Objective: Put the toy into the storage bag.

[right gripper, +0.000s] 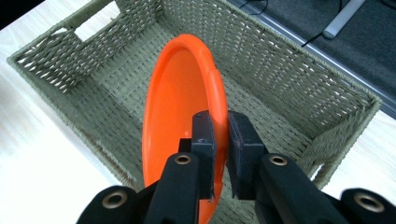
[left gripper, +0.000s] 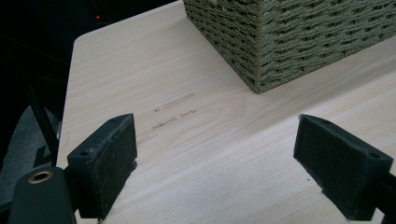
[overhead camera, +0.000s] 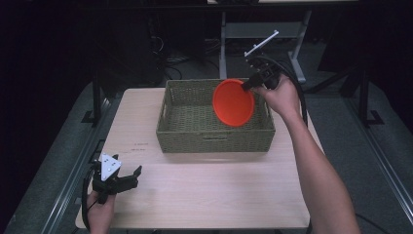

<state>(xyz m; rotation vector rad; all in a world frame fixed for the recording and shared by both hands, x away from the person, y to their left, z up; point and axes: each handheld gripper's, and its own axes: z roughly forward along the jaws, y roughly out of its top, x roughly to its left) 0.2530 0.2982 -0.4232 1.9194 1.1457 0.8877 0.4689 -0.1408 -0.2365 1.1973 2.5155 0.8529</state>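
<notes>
Above the woven basket (overhead camera: 214,127), the right gripper (overhead camera: 249,86) pinches the rim of the orange plate (overhead camera: 234,102), holding it on edge, apparently so it can drop between the walls. Near the table's (overhead camera: 204,195) front-left corner, the left gripper (overhead camera: 127,178) idles with jaws spread, holding nothing.
</notes>
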